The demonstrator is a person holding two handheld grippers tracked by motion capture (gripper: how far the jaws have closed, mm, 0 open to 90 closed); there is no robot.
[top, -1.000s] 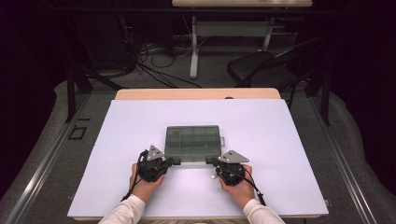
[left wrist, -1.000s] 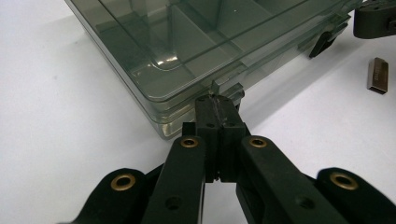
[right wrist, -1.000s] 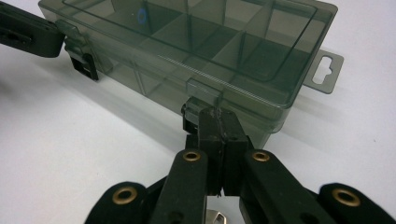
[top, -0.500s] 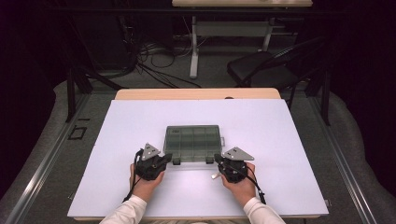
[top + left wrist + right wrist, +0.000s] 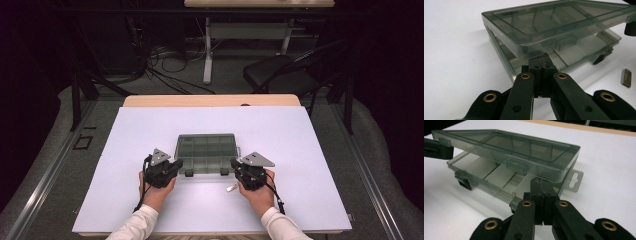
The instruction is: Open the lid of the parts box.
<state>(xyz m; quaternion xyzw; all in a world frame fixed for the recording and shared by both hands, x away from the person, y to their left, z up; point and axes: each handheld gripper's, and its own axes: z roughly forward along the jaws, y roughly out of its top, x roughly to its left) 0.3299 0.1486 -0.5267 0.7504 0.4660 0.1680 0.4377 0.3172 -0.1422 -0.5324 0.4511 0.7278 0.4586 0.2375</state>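
Organiser box [image 5: 206,151] lies at table [image 5: 320,150] centre, lid [image 5: 554,22] raised off tray; left gripper [image 5: 541,65] and right gripper [image 5: 541,188], jaws pressed together, tips under lid's front edge; contact obscured; small tab [image 5: 231,188] at 5 o'clock of box.

Compartment box [image 5: 206,152] sits mid-table [image 5: 310,150], between left gripper [image 5: 176,166] and right gripper [image 5: 235,166]
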